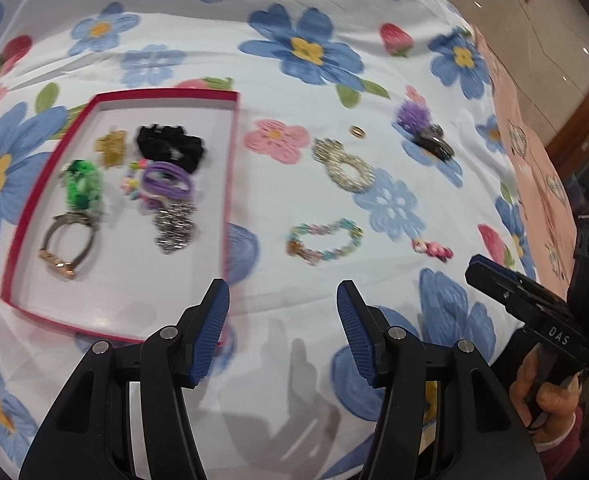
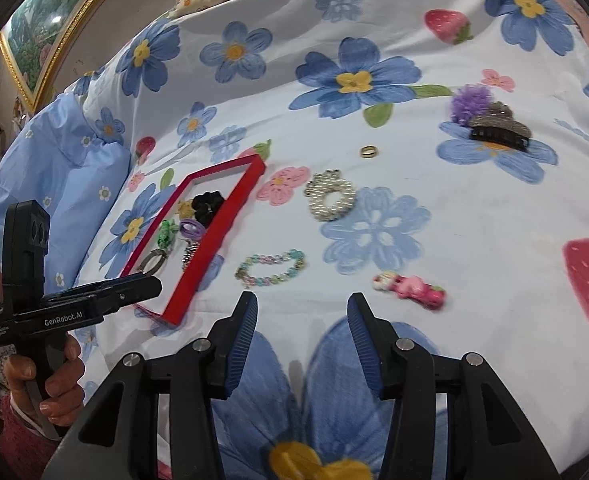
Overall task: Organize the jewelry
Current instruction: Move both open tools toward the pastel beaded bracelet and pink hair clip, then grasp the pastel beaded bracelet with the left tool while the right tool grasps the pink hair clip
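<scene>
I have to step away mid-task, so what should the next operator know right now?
Left gripper and right gripper: both open, empty, above the bedsheet.
Done: red tray holds scrunchies, hair ties and bracelets.
Left on the sheet: pearl bracelet, pastel bead bracelet, pink clip, gold ring, dark claw clip touching purple pom-pom.
</scene>
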A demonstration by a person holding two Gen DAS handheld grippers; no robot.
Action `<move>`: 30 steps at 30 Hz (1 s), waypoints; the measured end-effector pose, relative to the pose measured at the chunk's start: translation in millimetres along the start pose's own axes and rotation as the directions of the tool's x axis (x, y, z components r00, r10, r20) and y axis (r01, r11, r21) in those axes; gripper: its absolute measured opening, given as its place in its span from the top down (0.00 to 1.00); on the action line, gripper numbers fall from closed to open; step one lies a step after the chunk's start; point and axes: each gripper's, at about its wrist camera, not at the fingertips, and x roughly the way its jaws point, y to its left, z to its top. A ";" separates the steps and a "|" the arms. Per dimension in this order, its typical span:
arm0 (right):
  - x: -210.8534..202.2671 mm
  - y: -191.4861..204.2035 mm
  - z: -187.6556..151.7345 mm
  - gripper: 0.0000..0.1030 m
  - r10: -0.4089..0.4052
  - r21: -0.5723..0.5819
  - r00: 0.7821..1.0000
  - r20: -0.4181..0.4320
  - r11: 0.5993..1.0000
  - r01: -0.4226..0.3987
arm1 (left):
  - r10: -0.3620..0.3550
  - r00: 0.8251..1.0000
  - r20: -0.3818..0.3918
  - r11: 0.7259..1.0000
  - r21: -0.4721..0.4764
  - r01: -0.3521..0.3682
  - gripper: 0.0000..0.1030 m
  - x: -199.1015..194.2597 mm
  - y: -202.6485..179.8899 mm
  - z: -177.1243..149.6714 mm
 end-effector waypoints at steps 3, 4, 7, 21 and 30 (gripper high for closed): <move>-5.3 -9.6 -1.5 0.52 -0.017 0.008 1.000 0.010 1.000 0.017 | -0.006 1.000 -0.013 0.999 0.039 0.007 0.46 5.1 -13.6 -0.9; -6.4 -12.9 -1.7 0.52 -0.024 0.009 1.000 0.012 1.000 0.024 | -0.010 1.000 -0.020 0.998 0.056 0.011 0.46 7.1 -18.8 -0.6; -7.9 -23.2 -1.7 0.52 -0.039 0.016 0.999 0.011 0.999 0.039 | -0.014 0.999 -0.032 0.995 0.097 0.017 0.46 12.1 -29.1 0.7; 8.1 -57.0 6.8 0.48 -0.066 -0.017 0.996 -0.055 0.998 0.065 | -0.039 0.989 -0.139 0.967 0.244 0.072 0.46 55.7 -49.5 16.7; 31.0 -65.4 16.8 0.48 -0.081 -0.090 0.990 -0.115 0.993 0.071 | -0.005 0.981 -0.192 0.924 0.374 0.078 0.47 92.4 -70.4 30.0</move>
